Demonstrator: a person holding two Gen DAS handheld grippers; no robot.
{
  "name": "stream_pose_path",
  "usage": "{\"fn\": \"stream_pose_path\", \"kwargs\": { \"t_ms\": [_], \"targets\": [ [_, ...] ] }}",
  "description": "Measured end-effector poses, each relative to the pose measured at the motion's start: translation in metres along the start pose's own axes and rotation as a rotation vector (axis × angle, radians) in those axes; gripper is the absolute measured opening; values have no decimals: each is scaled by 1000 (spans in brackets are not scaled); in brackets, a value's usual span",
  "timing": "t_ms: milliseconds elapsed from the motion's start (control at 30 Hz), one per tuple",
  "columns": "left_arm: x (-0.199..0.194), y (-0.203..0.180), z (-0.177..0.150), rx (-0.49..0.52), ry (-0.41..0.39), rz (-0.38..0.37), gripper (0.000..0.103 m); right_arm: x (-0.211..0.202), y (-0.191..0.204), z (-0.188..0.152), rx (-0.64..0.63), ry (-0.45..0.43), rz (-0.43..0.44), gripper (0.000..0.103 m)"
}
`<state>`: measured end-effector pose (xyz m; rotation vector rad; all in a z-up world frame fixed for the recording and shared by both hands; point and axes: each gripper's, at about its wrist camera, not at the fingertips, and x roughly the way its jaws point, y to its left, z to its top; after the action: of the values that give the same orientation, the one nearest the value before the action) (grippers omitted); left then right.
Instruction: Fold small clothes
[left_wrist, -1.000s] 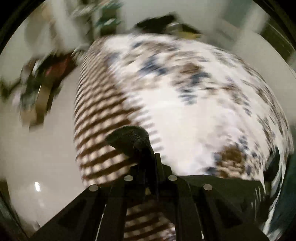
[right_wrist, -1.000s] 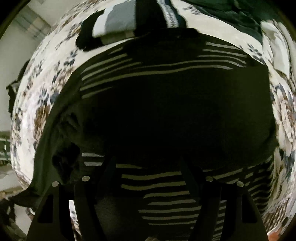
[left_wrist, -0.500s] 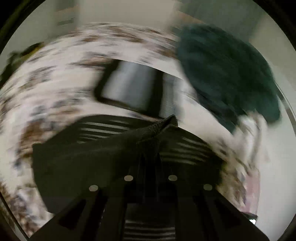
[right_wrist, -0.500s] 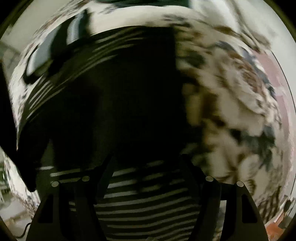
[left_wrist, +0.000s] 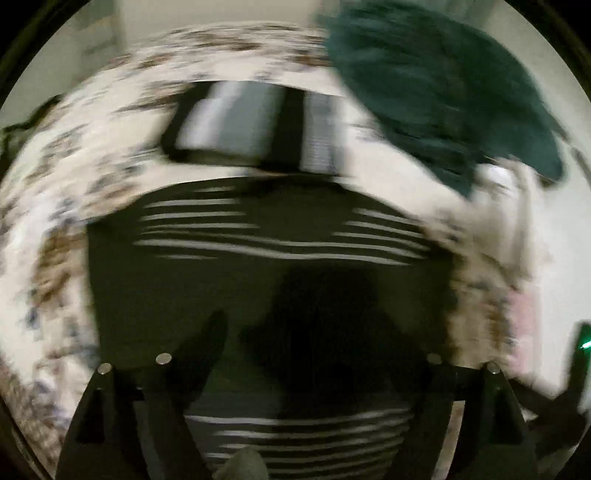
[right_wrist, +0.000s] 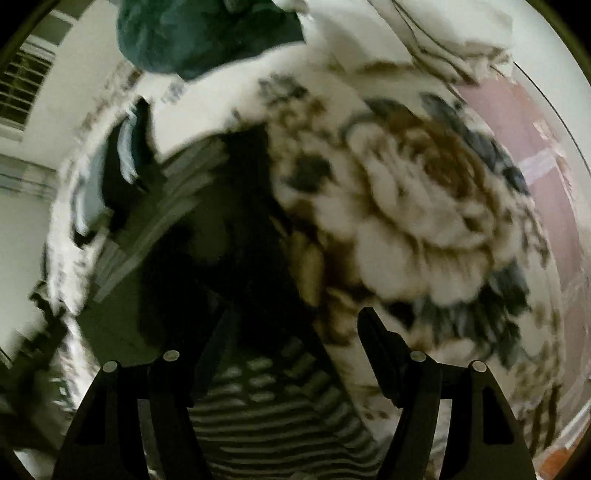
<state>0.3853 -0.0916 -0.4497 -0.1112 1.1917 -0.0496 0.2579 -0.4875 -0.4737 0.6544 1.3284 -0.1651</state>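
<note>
Two sets of fingers are spread: left gripper (left_wrist: 299, 354) has just opened, right gripper (right_wrist: 291, 332) pinches nothing, so the striped shirt (left_wrist: 258, 280) may, through the blur, slump unfolded.

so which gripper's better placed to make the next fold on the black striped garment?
Probably left. The left gripper, jaws just opened, sits centred over the black striped garment. The right gripper, also open, has the garment's edge under it, half over the floral blanket.
</note>
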Motion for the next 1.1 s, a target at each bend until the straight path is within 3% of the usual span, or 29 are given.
{"fn": "stream_pose_path", "kwargs": {
  "t_ms": [167,300,433,467,500,533,700,867,1000,1100],
  "targets": [
    [11,117,-7,-102,31,243,79,13,61,30,-59,-14,49,73],
    [25,164,-16,-166,54,343,79,51,100,46,-168,9,12,73],
    [38,181,-17,-220,71,350,79,110,127,46,-251,153,-66,68],
    [40,182,-18,-235,72,344,79,121,131,43,-275,175,-97,43],
    [41,184,-18,-247,74,337,79,126,134,41,-299,168,-158,7],
    [42,185,-18,-257,77,328,79,126,136,40,-315,138,-203,7],
    [48,182,-10,-277,79,295,79,90,132,40,-247,-2,-208,6],
    [53,177,4,-284,52,270,79,73,118,53,-214,-60,-260,6],
    [69,167,19,-251,50,263,79,80,101,70,-187,-23,-280,6],
    [97,160,29,-188,88,307,79,98,89,78,-183,75,-267,11]
  ]
}}
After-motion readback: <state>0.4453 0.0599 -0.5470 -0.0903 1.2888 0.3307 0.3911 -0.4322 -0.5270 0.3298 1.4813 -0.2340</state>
